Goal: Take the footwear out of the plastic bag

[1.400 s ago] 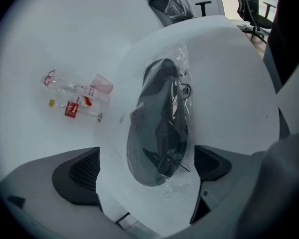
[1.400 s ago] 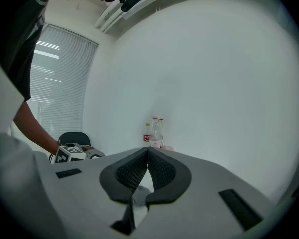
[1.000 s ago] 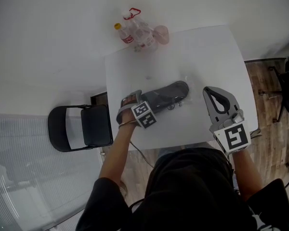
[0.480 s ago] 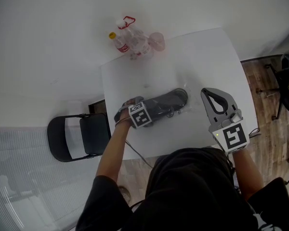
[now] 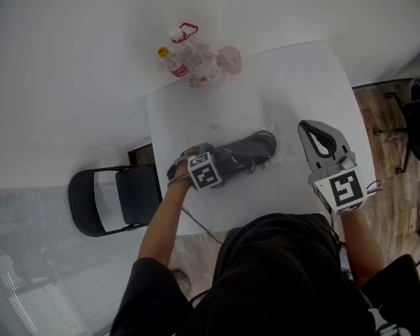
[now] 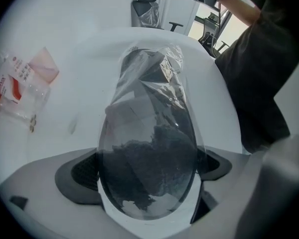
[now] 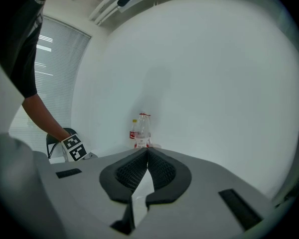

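Clamping the dark fabric shoe through its clear crinkled plastic bag, the left gripper points down at the shoe's left end on the white square surface, fingers pressed on both flanks; the right gripper hovers near the other end, fingers together and empty; where the bag's mouth lies is unclear; the right should likely open first, then pinch loose film alone, never shoe and film together.

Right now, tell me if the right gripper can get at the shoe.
Probably yes: the right gripper sits beside the free end of the shoe, only table between. Its jaws are shut and must open first; the left gripper clamps the other end.
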`<state>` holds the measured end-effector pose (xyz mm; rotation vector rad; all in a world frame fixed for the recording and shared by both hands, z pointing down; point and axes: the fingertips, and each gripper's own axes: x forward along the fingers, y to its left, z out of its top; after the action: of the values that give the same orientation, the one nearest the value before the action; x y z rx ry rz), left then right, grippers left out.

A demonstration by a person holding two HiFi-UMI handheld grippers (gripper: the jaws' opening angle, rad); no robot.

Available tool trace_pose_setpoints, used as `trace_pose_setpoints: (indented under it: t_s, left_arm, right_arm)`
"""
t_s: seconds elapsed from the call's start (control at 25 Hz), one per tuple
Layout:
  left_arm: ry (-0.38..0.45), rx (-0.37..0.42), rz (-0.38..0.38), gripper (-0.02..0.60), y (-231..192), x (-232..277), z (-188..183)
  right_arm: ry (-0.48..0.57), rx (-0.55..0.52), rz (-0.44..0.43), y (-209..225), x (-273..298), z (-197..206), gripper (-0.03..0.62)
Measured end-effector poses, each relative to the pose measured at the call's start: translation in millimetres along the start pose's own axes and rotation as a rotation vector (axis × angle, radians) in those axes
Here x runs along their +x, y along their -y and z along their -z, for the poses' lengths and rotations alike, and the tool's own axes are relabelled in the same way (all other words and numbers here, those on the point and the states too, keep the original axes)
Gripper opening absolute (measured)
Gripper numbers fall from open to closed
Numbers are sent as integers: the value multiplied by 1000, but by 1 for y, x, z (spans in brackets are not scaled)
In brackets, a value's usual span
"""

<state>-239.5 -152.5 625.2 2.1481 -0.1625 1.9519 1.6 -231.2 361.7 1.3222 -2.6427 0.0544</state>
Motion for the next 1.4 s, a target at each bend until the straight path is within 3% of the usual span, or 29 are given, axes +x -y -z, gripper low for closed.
trace_pose_setpoints:
  t_s: [0.24,0.56,0.96,1.28,1.36,1.4]
  left_arm:
    - [46,39,-16,579,5,-2,-1]
    - [208,60,-93,575,11,-13,-8]
    - [418,99,-320,574,3,-73,-30]
    - [553,135,-553,574,2,-160,-51]
    - [565,149,-594,574,2,-176,-54]
    - [572,155,-614,574,2,-184,-55]
  right_arm:
    - [-56,-5,-45,3,5,15,18]
    - [-145,34,-118,11,2,31,18]
    - [-199,81,-284,6,-7,16,20]
    - [-187,20,-482,-16,-29,-43,21]
    - [-194,7,-529,-22,-34,-55,68]
    - [-197,-1,-555,-26,-36,-61,140]
